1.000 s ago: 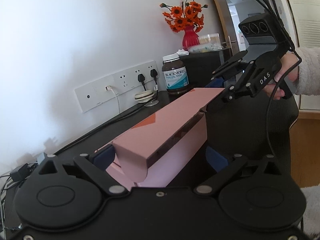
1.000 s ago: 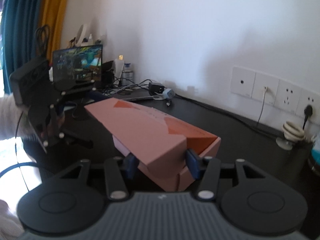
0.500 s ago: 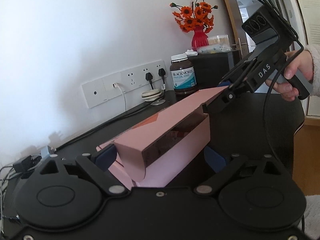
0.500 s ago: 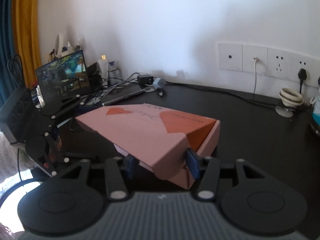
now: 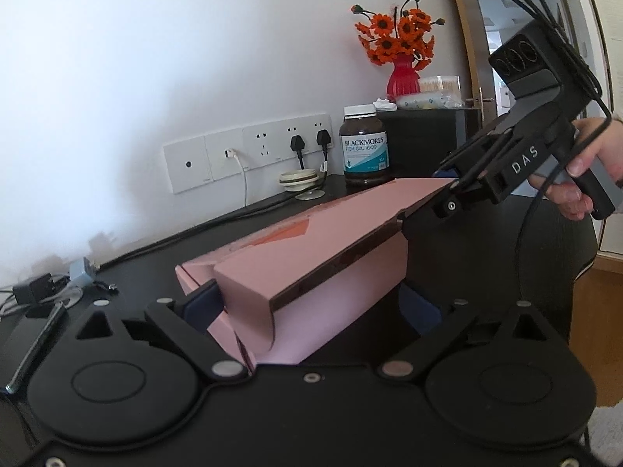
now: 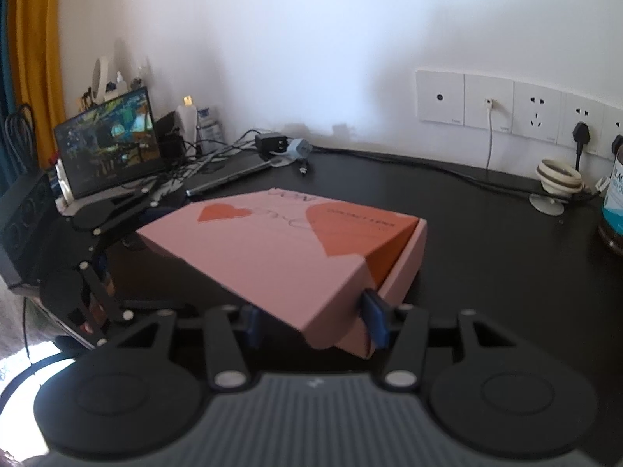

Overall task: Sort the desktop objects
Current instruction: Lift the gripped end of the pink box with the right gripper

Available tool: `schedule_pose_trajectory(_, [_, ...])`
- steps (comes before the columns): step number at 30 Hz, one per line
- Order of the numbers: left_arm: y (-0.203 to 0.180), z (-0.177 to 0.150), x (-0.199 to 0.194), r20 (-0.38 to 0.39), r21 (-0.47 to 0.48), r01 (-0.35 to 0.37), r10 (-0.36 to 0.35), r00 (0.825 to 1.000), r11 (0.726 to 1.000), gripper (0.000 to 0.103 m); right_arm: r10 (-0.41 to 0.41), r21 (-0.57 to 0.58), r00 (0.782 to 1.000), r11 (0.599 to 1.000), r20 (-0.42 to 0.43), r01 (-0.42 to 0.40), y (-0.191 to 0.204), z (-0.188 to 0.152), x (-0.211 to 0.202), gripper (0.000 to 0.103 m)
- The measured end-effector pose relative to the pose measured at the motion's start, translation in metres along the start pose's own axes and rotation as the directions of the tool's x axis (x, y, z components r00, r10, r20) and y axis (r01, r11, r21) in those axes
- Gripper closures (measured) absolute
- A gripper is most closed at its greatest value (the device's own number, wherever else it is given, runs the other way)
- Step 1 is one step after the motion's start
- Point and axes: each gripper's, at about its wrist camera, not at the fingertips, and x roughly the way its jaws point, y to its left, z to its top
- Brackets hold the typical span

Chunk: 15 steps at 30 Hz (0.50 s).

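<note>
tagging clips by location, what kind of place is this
Most likely a home desk in a lived-in room: a black desk against a wall socket strip, a small screen amid charger cables, and a fish oil bottle near a vase of orange flowers.

Pink box [image 6: 280, 249] — orange hearts; red vase [image 5: 403, 79] — orange flowers [image 5: 397, 37].

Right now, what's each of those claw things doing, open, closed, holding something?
Left gripper: jaws open around one end of the pink box, not clamped.
Right gripper: jaws closed on the box's lid flap at the other end.
</note>
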Motion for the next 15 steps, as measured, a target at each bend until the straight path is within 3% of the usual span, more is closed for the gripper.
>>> schedule_pose_trajectory(11, [0.002,0.000,0.004,0.003,-0.059,-0.012,0.012,1.000,0.998,0.004,-0.066,-0.087,0.998,0.994,0.015,0.068,0.011,-0.008,0.003,0.052])
schedule_pose_trajectory(13, [0.002,0.000,0.004,0.000,-0.065,-0.012,0.012,1.000,0.998,0.005,-0.067,-0.097,0.998,0.993,0.018,0.068,0.011,-0.009,-0.001,0.038])
schedule_pose_trajectory(15, [0.003,0.000,0.003,0.000,-0.075,-0.014,0.014,1.000,0.997,0.005,-0.069,-0.116,0.997,0.991,0.025,0.071,0.013,-0.009,-0.006,0.030])
